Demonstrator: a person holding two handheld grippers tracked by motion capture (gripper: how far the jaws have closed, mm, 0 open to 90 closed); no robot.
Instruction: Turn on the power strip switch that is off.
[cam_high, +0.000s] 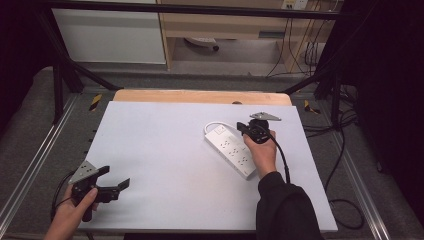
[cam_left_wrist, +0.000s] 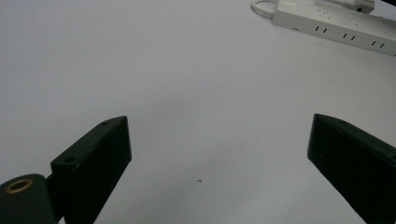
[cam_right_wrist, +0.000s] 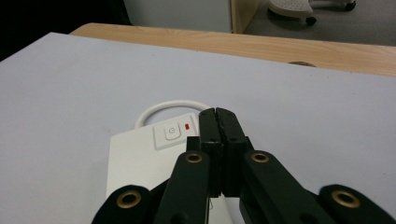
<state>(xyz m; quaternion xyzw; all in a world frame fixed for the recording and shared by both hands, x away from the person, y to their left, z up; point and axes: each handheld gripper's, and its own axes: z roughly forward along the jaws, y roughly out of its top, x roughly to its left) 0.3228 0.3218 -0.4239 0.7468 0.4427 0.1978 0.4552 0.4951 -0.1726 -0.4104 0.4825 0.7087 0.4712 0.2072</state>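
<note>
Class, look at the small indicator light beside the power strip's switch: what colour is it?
Red. The indicator light sits just right of the switch on the white power strip, clearest in the right gripper view.

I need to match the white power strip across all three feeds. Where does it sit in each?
High view: the power strip lies right of centre on the white table cover, running diagonally, partly under the right gripper.
Left gripper view: top right corner, far off.
Right gripper view: lower centre-left, just beyond the closed fingers.
Shared landmark: the white cable loop at the strip's switch end.
</note>
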